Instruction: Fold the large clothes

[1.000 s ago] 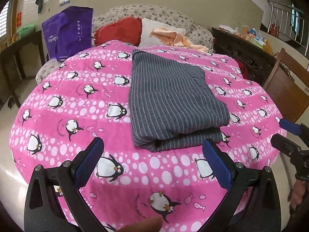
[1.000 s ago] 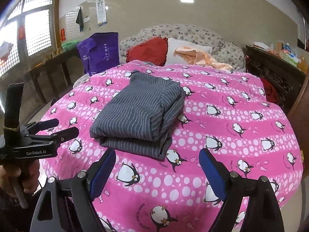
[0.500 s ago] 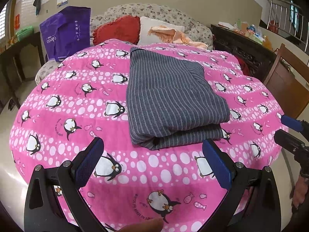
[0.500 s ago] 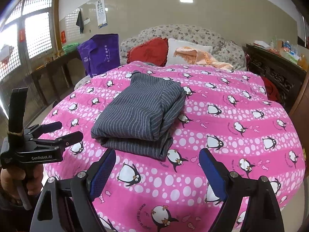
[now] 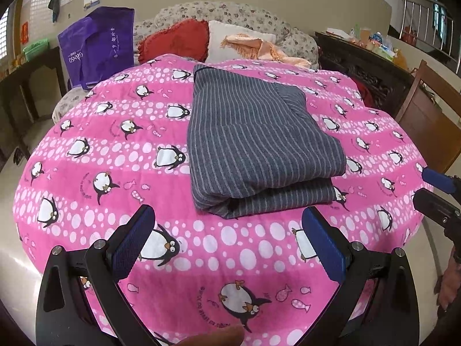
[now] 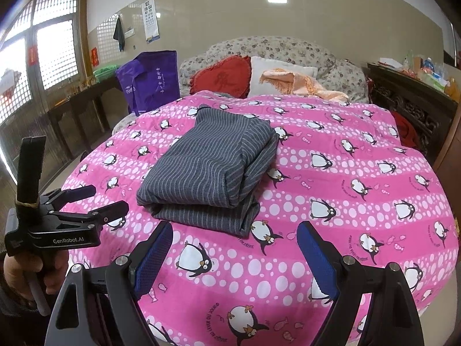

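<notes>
- My left claw (image 5: 227, 240) hangs over the near edge of the round table, blue pads spread wide, nothing between them.
- My right claw (image 6: 234, 252) is the same story: jaws released, pads apart, gripping nothing.
- The grey pinstriped garment (image 5: 256, 147) lies folded into a thick rectangle in the middle of the pink penguin-print fleece cover (image 5: 115, 155), well clear of both claws.
- Its stacked layers face me, the open edges showing at the near side.
- Beyond the table: a purple tote bag (image 5: 99, 47), a red heart-shaped cushion (image 5: 175, 40) and a floral sofa (image 5: 230, 14).
</notes>
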